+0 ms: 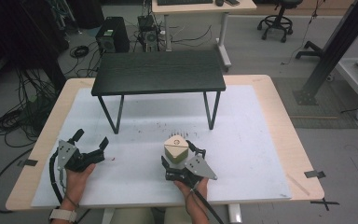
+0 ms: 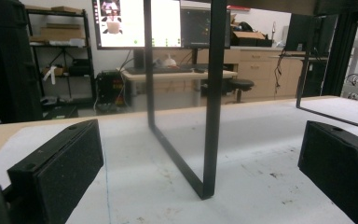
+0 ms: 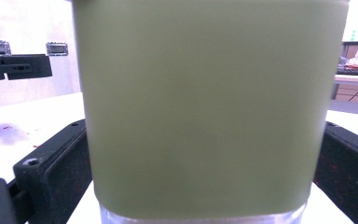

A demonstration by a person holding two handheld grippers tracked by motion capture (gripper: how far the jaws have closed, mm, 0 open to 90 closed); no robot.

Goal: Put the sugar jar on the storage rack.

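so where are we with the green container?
Done: the right gripper has its jaws against both sides of the container, which stands on the mat. In hand: the grasp itself; it looks shut, not lifted. Left: any move, perhaps toward the black stand. The left gripper rests open, holding nothing.

We see a grey floor [image 1: 261, 51] strewn with cables [image 1: 18, 116] at left. A desk [image 1: 200, 7] and office chair [image 1: 279, 14] stand far behind.

A wooden table [image 1: 279, 121] carries a white mat [image 1: 256, 154]. On the mat stand a small black table [image 1: 158, 72] far and a green container [image 1: 176, 150] near.
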